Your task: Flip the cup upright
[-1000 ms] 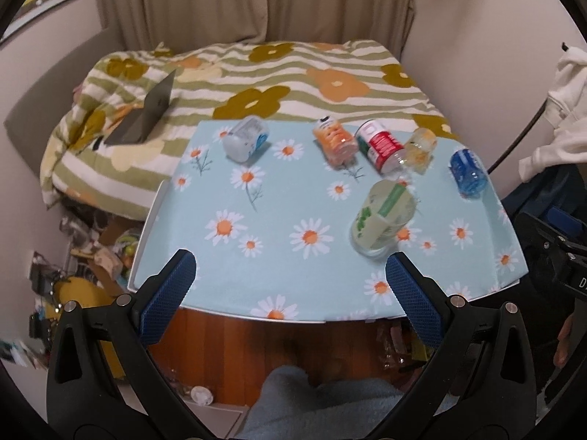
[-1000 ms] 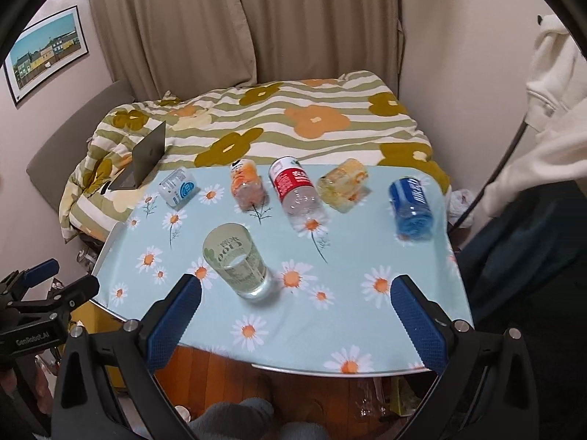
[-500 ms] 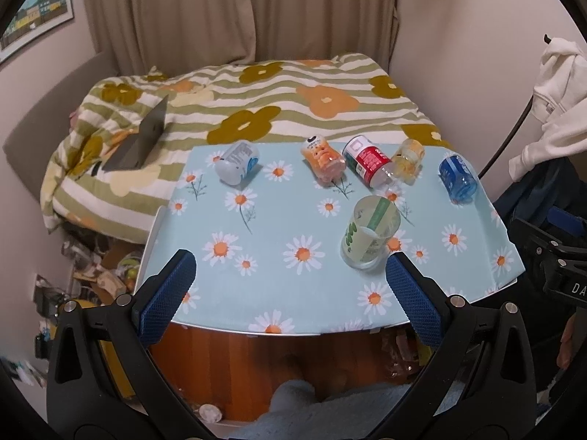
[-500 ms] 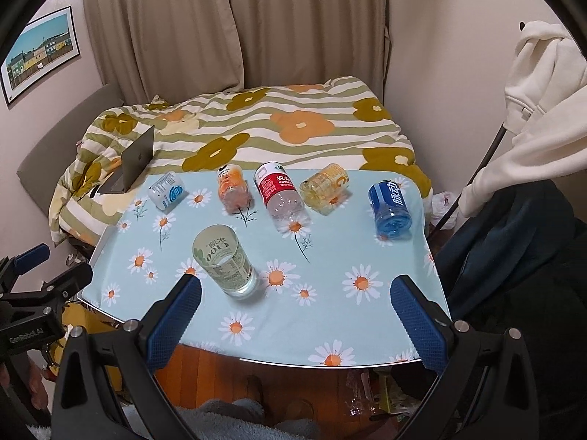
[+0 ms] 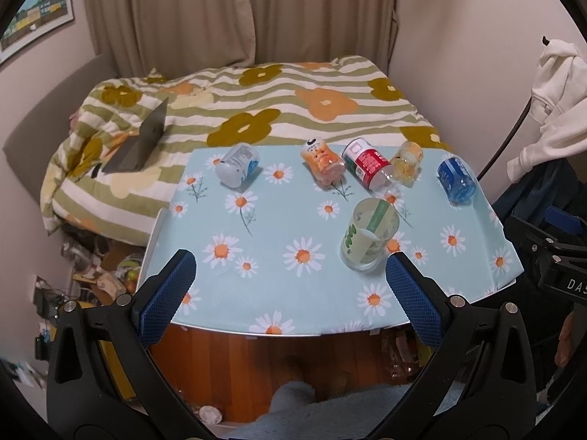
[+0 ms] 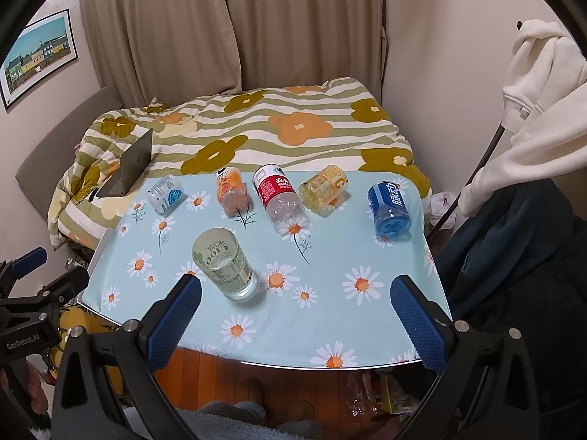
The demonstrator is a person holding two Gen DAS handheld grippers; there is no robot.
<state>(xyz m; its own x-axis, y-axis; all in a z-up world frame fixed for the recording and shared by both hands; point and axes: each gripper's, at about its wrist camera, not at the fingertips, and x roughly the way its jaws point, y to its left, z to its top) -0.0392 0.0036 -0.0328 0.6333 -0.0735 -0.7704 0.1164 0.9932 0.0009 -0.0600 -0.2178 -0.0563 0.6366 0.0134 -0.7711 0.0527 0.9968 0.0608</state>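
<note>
A clear glass cup with green print (image 5: 368, 234) stands upright on the daisy-print table (image 5: 279, 293), open mouth up; it also shows in the right wrist view (image 6: 224, 263). My left gripper (image 5: 290, 295) is open and empty, held back over the table's near edge, with the cup just beyond its right finger (image 5: 412, 299). My right gripper (image 6: 295, 315) is open and empty, also back at the near edge, with the cup just beyond its left finger (image 6: 174, 324).
Several bottles lie on their sides along the table's far edge: a white-blue one (image 6: 166, 198), orange (image 6: 231, 192), red-labelled (image 6: 279, 196), yellow (image 6: 323, 190) and blue (image 6: 389, 209). A bed with a laptop (image 6: 130, 168) is behind. Clothes hang at the right (image 6: 532, 121).
Both grippers have drawn back and up from the table, so the table looks smaller. The cup stays upright in place. Both grippers stay open.
</note>
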